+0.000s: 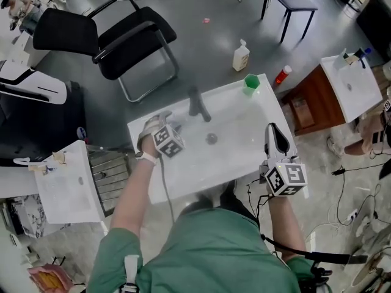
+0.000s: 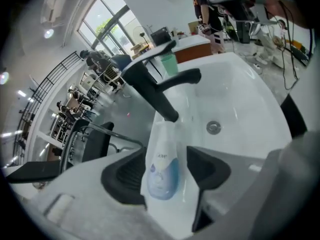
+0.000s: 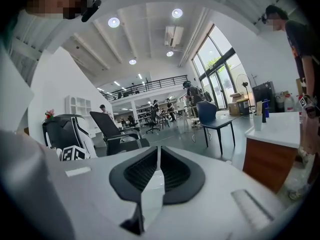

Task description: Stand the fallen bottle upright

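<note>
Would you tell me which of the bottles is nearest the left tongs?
The white bottle with the blue label, on the sink between the open left tongs. The cream pump bottle and the red bottle are on the floor beyond the sink.

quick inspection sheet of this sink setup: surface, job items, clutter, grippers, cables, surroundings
surface: white sink with black faucet and drain.
job's things: white bottle with a blue label, apparently lying on the sink ledge, top toward the faucet base.
clutter: green cup on the sink's far corner.
grippers: left gripper has its jaws apart, with the bottle between them; right gripper has its jaws together, with nothing in them.
cables: grey lead runs along the left arm; floor cables lie at right.
surroundings: black chair; soap dispenser and red-capped bottle on the floor; second sink.
</note>
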Tool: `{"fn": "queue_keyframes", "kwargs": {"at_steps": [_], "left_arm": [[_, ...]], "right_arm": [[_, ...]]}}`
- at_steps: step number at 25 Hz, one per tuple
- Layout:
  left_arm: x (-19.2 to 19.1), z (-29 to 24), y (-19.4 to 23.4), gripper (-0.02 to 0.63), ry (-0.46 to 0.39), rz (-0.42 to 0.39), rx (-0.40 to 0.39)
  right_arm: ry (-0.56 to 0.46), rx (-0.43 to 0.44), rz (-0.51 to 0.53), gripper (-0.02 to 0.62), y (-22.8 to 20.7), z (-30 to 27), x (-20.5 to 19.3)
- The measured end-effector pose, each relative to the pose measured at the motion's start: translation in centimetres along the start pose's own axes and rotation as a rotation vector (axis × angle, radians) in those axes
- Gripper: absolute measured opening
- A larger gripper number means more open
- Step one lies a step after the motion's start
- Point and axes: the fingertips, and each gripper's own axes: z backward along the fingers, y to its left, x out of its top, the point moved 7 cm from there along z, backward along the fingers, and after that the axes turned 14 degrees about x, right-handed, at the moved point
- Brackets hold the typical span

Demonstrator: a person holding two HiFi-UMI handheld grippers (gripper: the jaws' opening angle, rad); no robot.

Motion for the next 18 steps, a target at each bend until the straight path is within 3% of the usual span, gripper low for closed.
{"fn": "queue_keyframes", "kwargs": {"at_steps": [7, 18], "left_arm": [[0.3, -4.4, -0.5, 0.267, 0.074, -0.067, -0.070], [-0.1, -7.7, -0.9, 0.287, 0.218, -0.164, -0.256]], "right_arm": [[0.017, -0.020, -0.014, 0.005, -2.0, -1.2, -0.1], [0.032, -0.035, -0.028, 0.005, -3.1, -2.1, -0.3]]}}
